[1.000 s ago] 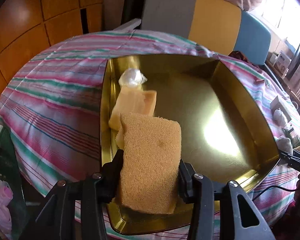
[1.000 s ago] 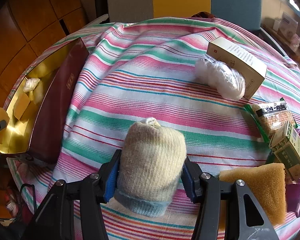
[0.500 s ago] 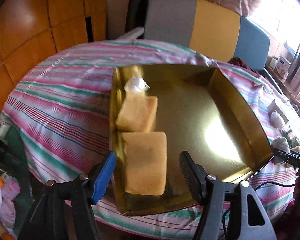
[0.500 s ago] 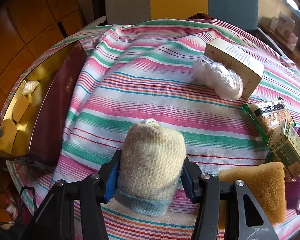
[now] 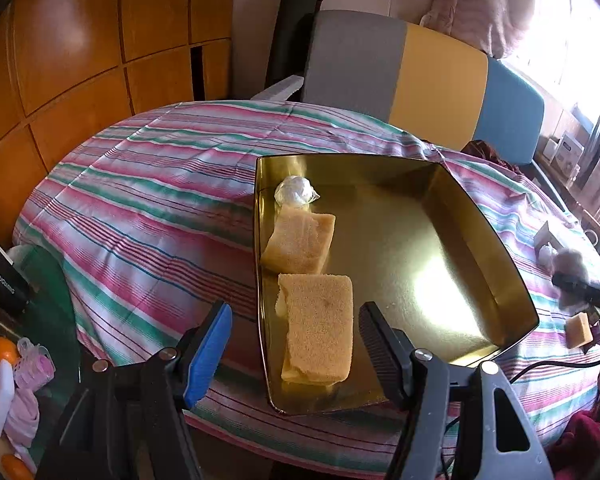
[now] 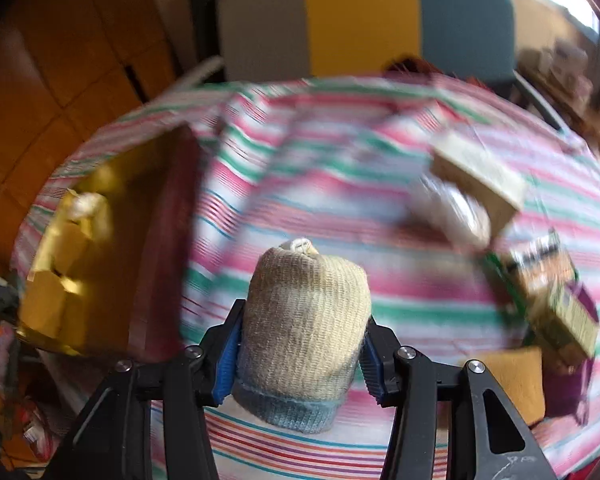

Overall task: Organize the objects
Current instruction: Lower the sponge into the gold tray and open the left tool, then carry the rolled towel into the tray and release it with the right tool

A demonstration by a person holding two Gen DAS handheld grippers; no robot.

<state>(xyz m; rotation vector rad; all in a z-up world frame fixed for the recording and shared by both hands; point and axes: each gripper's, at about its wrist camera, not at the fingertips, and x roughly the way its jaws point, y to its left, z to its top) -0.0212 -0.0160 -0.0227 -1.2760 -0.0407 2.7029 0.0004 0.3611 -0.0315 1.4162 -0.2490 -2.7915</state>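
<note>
A gold tray lies on the striped tablecloth. In it lie two yellow sponges, the near one and a far one, and a small clear plastic bundle. My left gripper is open and empty, raised above the near sponge. My right gripper is shut on a rolled beige sock with a blue cuff, held above the cloth. The right wrist view is blurred by motion; the tray is at its left.
In the right wrist view a beige box, a plastic-wrapped bundle, green snack packets and another sponge lie at the right. A grey, yellow and blue chair stands behind the table. Clutter sits off the table's left edge.
My left gripper opened, left the near sponge in the tray and pulled back upward. My right gripper, still holding the sock, has begun moving quickly; its view is now blurred.
</note>
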